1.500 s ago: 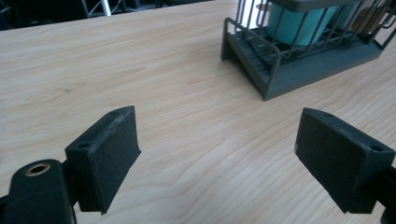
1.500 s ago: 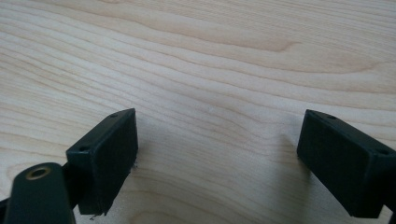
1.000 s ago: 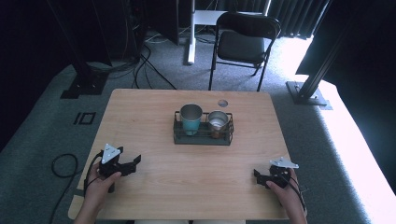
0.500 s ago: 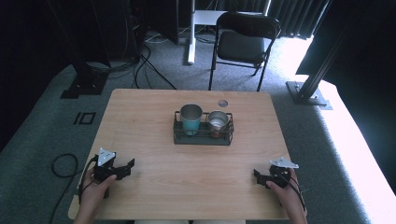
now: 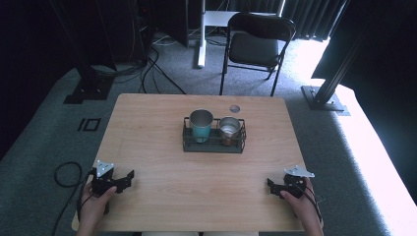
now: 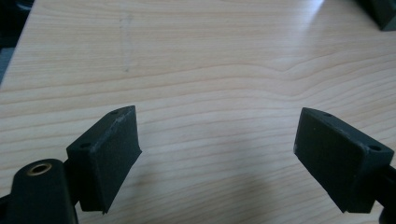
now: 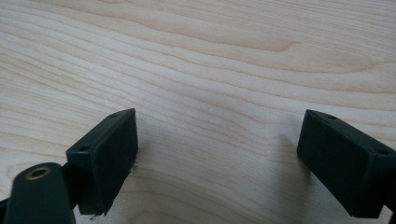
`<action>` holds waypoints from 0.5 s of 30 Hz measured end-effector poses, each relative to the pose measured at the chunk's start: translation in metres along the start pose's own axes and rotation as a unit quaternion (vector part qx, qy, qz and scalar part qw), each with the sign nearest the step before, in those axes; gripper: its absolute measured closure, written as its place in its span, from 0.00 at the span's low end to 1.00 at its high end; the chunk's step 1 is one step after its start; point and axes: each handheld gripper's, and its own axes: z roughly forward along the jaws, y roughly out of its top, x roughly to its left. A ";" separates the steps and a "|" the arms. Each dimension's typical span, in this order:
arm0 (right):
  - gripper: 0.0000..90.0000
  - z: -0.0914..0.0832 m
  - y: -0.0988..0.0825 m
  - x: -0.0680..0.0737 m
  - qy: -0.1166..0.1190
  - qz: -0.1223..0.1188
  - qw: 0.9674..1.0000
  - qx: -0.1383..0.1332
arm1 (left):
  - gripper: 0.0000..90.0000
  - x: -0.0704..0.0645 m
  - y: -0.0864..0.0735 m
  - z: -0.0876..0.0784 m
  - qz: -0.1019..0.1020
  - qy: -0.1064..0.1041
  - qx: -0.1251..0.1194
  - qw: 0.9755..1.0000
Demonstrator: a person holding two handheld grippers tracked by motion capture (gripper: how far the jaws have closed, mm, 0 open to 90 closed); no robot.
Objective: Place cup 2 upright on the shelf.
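Cup rack (image 5: pixel 214 146) in high view, left gripper (image 6: pixel 217 158) and right gripper (image 7: pixel 217 158) fingers wide above table (image 6: pixel 196 56)

Two hands enter from six o'clock. The left gripper (image 5: pixel 124 178) sits at about seven o'clock, the right gripper (image 5: pixel 273 185) at five o'clock, each with jaws spread wide apart and holding nothing.

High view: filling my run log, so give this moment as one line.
left tool: open, empty | right tool: open, empty | rack: teal cup, metal cup inside
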 end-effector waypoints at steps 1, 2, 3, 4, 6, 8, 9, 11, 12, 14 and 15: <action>0.13 0.000 0.000 0.000 0.000 0.000 1.000 0.000 | 0.16 0.000 -0.001 0.000 -0.001 0.004 -0.002 1.000; 0.13 0.000 0.000 0.000 0.000 0.000 1.000 0.000 | 0.16 0.000 -0.002 0.000 -0.003 0.005 -0.001 1.000; 0.13 0.000 0.000 0.000 0.000 0.000 1.000 0.000 | 0.16 0.000 -0.002 0.000 -0.003 0.005 -0.001 1.000; 0.13 0.000 0.000 0.000 0.000 0.000 1.000 0.000 | 0.16 0.001 -0.003 0.000 -0.013 0.002 0.004 1.000; 0.13 0.000 0.000 0.000 0.000 0.000 1.000 0.000 | 0.16 0.001 -0.003 0.000 -0.017 0.003 0.001 1.000; 0.13 0.000 0.000 0.000 0.000 0.000 1.000 0.000 | 0.16 0.001 -0.004 0.000 -0.021 0.003 0.010 1.000; 0.13 0.000 0.000 0.000 0.000 0.000 1.000 0.000 | 0.16 0.001 -0.004 0.000 -0.021 0.003 0.010 1.000; 0.13 0.000 0.000 0.000 0.000 0.000 1.000 0.000 | 0.16 0.001 -0.004 0.001 -0.024 0.004 0.019 1.000; 0.13 0.000 0.000 0.000 0.000 0.000 1.000 0.000 | 0.16 0.001 -0.004 0.001 -0.026 0.004 0.024 0.999; 0.13 0.000 0.000 0.000 0.000 0.000 1.000 0.000 | 0.16 0.001 -0.004 0.002 -0.027 0.002 0.031 0.999; 0.13 0.000 0.000 0.000 0.000 0.000 1.000 0.000 | 0.16 0.001 -0.004 0.003 -0.029 -0.001 0.040 0.999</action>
